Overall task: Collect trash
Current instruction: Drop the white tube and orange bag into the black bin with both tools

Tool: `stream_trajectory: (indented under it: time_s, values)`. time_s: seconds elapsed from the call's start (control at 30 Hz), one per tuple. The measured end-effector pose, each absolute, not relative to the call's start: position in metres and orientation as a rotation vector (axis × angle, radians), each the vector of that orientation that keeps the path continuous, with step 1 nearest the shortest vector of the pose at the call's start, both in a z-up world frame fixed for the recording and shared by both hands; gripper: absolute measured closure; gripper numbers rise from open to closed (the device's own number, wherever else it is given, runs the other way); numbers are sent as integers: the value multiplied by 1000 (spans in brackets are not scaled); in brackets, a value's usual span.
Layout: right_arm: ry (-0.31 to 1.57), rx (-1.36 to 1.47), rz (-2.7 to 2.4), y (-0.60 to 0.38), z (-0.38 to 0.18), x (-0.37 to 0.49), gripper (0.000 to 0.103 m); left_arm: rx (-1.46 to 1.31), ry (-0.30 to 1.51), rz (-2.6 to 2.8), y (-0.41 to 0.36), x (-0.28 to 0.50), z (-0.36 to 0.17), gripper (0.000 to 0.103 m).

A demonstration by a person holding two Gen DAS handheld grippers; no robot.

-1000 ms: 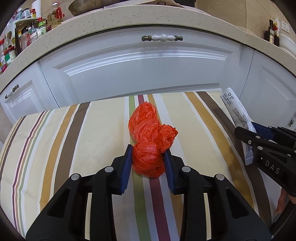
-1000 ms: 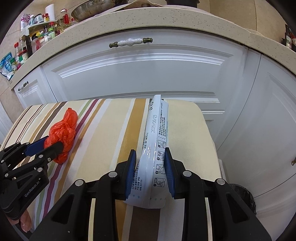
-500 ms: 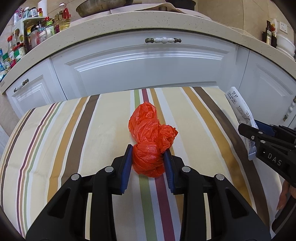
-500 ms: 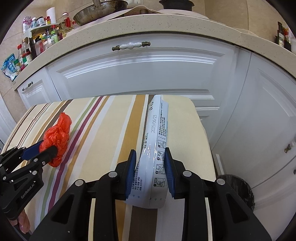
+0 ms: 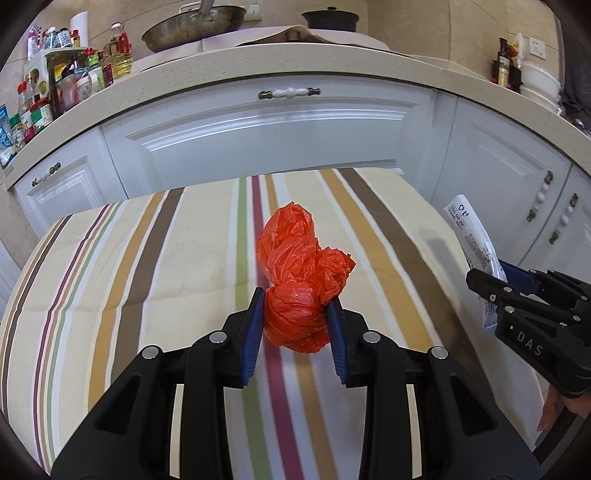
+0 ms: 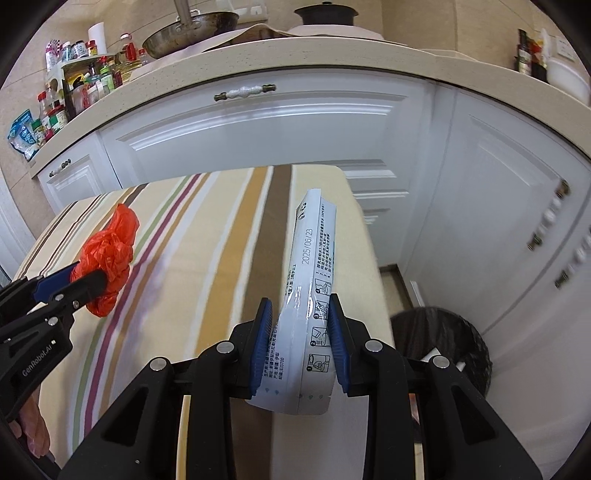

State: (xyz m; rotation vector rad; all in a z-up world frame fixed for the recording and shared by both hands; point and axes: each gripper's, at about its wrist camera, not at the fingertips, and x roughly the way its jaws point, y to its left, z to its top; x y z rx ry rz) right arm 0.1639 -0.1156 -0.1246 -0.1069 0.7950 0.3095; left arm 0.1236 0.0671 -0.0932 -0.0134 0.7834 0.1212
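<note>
My left gripper (image 5: pixel 295 310) is shut on a crumpled orange plastic bag (image 5: pixel 299 269) and holds it above the striped cloth (image 5: pixel 147 280). The bag also shows in the right wrist view (image 6: pixel 107 258), with the left gripper (image 6: pixel 88 277) on it. My right gripper (image 6: pixel 300 314) is shut on a white printed wrapper (image 6: pixel 310 288) and holds it above the table's right edge. The wrapper also shows in the left wrist view (image 5: pixel 474 240), held by the right gripper (image 5: pixel 491 280). A black-lined trash bin (image 6: pixel 443 339) stands on the floor below right.
White kitchen cabinets (image 5: pixel 280 129) with a beige countertop (image 5: pixel 295 59) curve behind the table. Bottles and jars (image 5: pixel 55 88) crowd the counter's left end; a pan (image 5: pixel 192 26) and a pot sit on it. The striped cloth (image 6: pixel 207 240) covers the table.
Both grippers have risen and pulled back from the cabinets, each with its item still held. The trash bin has come further into the right wrist view.
</note>
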Motion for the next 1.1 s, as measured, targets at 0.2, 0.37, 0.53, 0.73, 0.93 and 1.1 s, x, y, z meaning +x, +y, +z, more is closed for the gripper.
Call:
stream_trajectory:
  time_s: [0.2,0.37,0.53,0.73,0.93,1.1]
  values:
    - [788,-97,263,-143,-121,144,72,-3,752,59,34,112,-86,72]
    - [770,-86,213,-170,-116,133,72,29,741,7,1,108,-80,72]
    - [754,-77,154,-199,-112,128,72,66,734,-37,-29,110,-77,72]
    - [748,-55,92,-236,-113,130,72,111,725,-82,-66,122,-75,72]
    - [749,-41,39,-266,-116,137,72,173,707,-125,-109,136,-76,72]
    - [756,-42,1,-283,-121,147,72,225,704,-155,-144,152,-82,72]
